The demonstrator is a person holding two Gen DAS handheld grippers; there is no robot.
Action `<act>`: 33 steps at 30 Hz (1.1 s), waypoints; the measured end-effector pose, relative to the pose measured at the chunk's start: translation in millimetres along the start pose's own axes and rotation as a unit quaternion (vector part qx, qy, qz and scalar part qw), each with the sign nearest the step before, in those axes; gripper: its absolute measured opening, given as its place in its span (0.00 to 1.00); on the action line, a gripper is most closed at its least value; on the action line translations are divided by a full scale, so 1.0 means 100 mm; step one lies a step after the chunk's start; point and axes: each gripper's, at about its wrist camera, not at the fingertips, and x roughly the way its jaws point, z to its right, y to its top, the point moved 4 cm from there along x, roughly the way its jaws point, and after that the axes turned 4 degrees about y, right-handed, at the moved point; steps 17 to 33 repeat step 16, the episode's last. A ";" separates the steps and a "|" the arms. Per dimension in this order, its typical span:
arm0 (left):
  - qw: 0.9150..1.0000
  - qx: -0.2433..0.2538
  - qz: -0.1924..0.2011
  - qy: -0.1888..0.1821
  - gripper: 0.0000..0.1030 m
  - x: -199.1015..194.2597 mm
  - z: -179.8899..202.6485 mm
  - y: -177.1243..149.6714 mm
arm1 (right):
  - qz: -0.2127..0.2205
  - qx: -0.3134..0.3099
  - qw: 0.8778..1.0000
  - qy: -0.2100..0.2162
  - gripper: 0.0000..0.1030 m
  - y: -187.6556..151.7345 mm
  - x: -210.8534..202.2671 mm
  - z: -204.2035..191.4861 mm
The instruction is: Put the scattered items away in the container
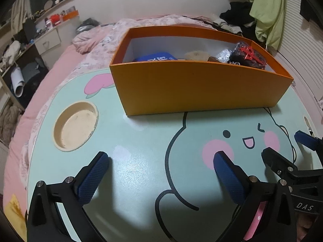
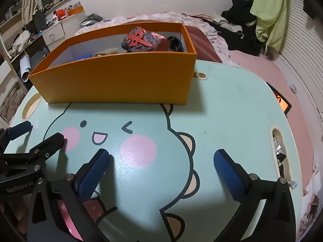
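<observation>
We see the left gripper (image 1: pixel 161 161) at the bottom of the left wrist view, its blue pads spread wide with nothing between them. The right gripper (image 2: pixel 161 159) fills the bottom of its own view, also wide open and empty; it shows again at the right edge of the left view. Both hang above the mint green table (image 2: pixel 232 125), over the printed cartoon face (image 2: pixel 105 135). In the upper middle of both frames the orange box (image 1: pixel 197 88) stands on the table. Inside it lie a dark pouch with a red ornament (image 1: pixel 249 55), a blue item (image 1: pixel 155 57) and a pale fluffy thing (image 1: pixel 195 55). A round cup recess (image 1: pixel 76 125) is at the left.
</observation>
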 end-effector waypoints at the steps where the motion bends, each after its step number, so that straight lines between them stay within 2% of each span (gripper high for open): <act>1: 1.000 0.000 0.000 0.000 1.00 0.00 0.00 0.00 | 0.000 0.000 1.000 0.000 1.00 -0.01 0.01 0.00; 33: 1.000 0.000 0.000 0.000 1.00 0.01 -0.01 0.00 | 0.000 0.000 1.000 0.001 1.00 -0.01 0.00 0.01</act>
